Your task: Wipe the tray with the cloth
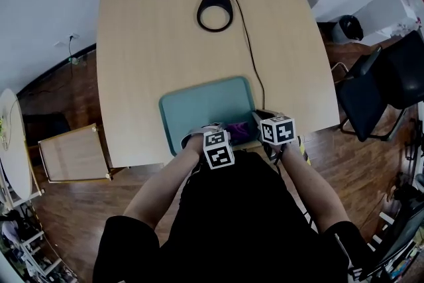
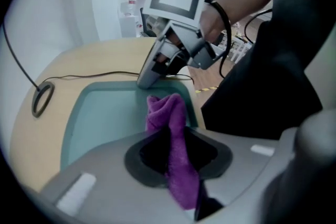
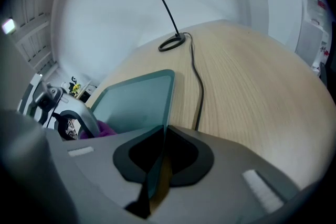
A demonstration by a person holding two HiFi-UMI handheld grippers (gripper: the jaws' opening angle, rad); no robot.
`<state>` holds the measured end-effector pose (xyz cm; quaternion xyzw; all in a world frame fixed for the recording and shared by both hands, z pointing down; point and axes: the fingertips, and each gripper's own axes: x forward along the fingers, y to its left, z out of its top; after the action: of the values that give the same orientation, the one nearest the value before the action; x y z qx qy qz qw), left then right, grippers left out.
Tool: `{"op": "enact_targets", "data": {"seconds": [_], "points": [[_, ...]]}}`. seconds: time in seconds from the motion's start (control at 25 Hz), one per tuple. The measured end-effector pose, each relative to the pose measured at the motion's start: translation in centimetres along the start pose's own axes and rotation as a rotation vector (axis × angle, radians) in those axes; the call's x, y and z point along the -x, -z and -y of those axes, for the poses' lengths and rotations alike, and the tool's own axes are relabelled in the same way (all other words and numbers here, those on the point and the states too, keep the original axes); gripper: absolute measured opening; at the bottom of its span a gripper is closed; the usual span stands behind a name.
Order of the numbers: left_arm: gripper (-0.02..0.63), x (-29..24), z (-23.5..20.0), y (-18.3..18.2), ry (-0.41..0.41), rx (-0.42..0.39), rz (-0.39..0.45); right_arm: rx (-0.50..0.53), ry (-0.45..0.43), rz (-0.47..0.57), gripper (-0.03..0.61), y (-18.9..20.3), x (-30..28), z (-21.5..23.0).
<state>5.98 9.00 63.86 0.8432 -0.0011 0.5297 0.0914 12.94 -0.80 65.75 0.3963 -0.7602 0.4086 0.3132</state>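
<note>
Left gripper view has the left gripper [image 2: 176, 157] clamped shut on a purple fleecy cloth [image 2: 167, 113]. It grips the bunched middle, so a loose fold pokes out past the jaws as a wiping pad. That fold sits over, and seems to touch, the floor of the teal rectangular plastic tray [image 2: 100, 118], near the corner closest to the person's right side. Beside it, the right gripper [image 3: 157, 160] has its jaws closed on the tray's right-hand rim, which runs straight in between them. This looks like an anchoring grip, meant to stop the light tray sliding when the cloth drags across it. The tray lies at the near edge of the pale wooden table [image 1: 165, 43], close to the person's body, within easy reach of both tools. Well beyond it stands a black desk lamp's ring base [image 1: 214, 10], and its black cord [image 1: 248, 50] trails down past the tray's right side. Most of the tray floor lies bare ahead of the cloth, so the wiping likely has far to go.
</note>
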Motion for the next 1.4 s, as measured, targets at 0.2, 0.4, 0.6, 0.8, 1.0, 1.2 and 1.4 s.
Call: {"op": "enact_targets", "data": {"seconds": [0.2,0.4,0.6,0.8,1.0,1.2,1.4], "points": [[0.103,-0.3,1.9,0.2,0.02,0.022,0.001,0.003,0.007,0.002,0.026,-0.1,0.0,0.1],[0.103,-0.1,2.4,0.3,0.046,0.038,0.004,0.004,0.014,0.005,0.026,-0.2,-0.1,0.0],[0.103,0.1,2.4,0.2,0.075,0.077,0.017,0.004,0.016,0.012,0.026,-0.3,0.0,-0.1],[0.103,0.2,2.2,0.2,0.079,0.052,0.02,0.003,0.018,0.013,0.026,-0.2,-0.1,0.0],[0.103,2.0,-1.1,0.8,0.018,0.042,0.019,0.001,0.016,0.01,0.026,-0.1,0.0,0.0],[0.103,5.3,-9.9,3.3,-0.14,0.098,-0.014,0.001,0.02,0.007,0.026,-0.1,0.1,0.0],[0.103,7.5,-17.7,6.4,-0.306,0.11,-0.091,0.001,0.023,0.005,0.025,0.0,0.1,-0.1]]}}
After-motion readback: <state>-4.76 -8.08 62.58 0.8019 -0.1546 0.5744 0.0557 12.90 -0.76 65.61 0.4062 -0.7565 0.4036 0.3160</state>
